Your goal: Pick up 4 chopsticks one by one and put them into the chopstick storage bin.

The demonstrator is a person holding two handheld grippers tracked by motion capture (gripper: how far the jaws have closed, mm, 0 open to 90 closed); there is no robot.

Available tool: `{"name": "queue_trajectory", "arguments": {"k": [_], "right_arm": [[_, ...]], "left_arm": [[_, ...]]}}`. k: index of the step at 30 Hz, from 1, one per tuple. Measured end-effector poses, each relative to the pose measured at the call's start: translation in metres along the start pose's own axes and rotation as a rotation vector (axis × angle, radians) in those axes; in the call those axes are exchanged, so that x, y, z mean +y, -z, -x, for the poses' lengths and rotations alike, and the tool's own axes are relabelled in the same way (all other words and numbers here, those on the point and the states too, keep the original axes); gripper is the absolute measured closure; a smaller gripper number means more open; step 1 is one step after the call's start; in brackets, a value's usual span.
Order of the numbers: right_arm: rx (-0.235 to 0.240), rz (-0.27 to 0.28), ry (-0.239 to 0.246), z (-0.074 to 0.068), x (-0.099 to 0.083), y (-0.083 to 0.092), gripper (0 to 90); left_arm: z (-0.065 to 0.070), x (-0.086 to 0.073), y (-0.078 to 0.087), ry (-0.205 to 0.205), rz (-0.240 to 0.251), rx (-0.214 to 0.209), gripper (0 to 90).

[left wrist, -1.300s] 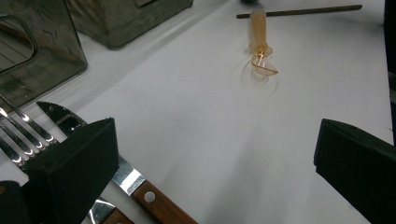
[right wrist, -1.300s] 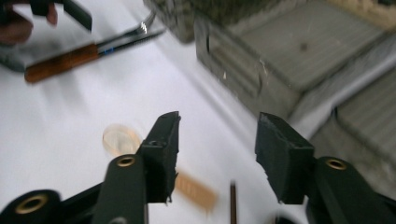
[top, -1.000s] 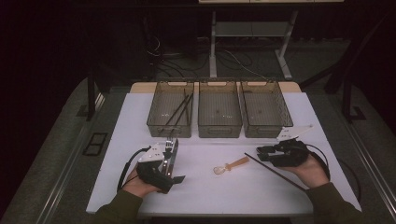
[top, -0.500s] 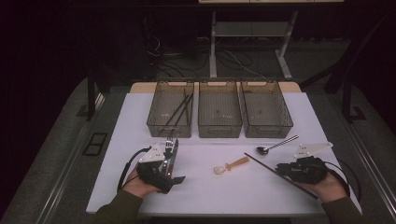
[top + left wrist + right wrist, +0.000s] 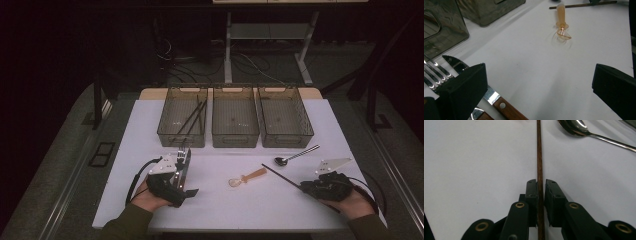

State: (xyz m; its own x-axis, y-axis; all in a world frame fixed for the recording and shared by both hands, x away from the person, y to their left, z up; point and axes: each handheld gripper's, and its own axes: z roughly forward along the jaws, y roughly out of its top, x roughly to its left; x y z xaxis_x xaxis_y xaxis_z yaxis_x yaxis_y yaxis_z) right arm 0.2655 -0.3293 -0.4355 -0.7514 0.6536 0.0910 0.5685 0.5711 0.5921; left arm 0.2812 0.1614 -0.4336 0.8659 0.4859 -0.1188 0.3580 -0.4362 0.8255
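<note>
A dark brown chopstick (image 5: 280, 175) (image 5: 539, 150) lies slanted on the white table top (image 5: 225, 210). My right gripper (image 5: 303, 187) (image 5: 541, 182) is at its near end. Its jaws have just been closing and now pinch the stick, which still rests on the table. My left gripper (image 5: 186, 177) (image 5: 539, 75) stands open at the near left with nothing between its jaws. Its left jaw is over a wooden-handled knife (image 5: 499, 103) and a fork (image 5: 435, 70). An orange plastic spoon (image 5: 247, 177) (image 5: 562, 20) lies between the two grippers. A metal spoon (image 5: 295, 156) (image 5: 574, 128) lies just beyond the chopstick.
Three clear bins stand in a row at the back. The left bin (image 5: 170, 135) holds dark chopsticks (image 5: 195, 117). I see nothing in the middle bin (image 5: 235, 137) or the right bin (image 5: 286, 137). The table's right edge is close to my right hand.
My right hand has drawn back toward the near right and sunk, uncovering the metal spoon, and its jaws have closed onto the chopstick's end. The left gripper has stayed put.
</note>
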Motion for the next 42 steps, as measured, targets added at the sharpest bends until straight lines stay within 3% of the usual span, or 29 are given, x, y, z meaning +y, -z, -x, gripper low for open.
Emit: {"name": "queue_trajectory", "arguments": {"k": [4,11,21,28,34,42], "right_arm": [[-0.007,-0.025,0.026,-0.001,0.000,-0.004,83.3],[-0.014,-0.025,0.045,-0.002,-0.001,-0.004,84.0],[0.007,-0.020,0.010,0.001,0.001,-0.003,84.8],[0.029,0.033,0.001,0.002,0.003,0.002,84.7],[0.054,0.082,-0.038,0.005,0.005,0.008,84.7],[0.054,0.122,-0.048,0.008,0.013,0.010,84.7]], "left_arm": [[0.000,0.000,-0.001,0.000,-0.001,0.000,0.0],[0.000,0.000,-0.001,-0.009,-0.006,-0.002,0.0],[0.001,0.000,-0.001,0.007,0.007,-0.002,0.0],[0.000,0.000,-0.001,-0.009,-0.005,-0.004,0.0],[0.001,0.000,-0.001,0.002,0.003,-0.002,0.0],[0.000,0.000,-0.001,-0.003,-0.004,-0.003,0.0]]}}
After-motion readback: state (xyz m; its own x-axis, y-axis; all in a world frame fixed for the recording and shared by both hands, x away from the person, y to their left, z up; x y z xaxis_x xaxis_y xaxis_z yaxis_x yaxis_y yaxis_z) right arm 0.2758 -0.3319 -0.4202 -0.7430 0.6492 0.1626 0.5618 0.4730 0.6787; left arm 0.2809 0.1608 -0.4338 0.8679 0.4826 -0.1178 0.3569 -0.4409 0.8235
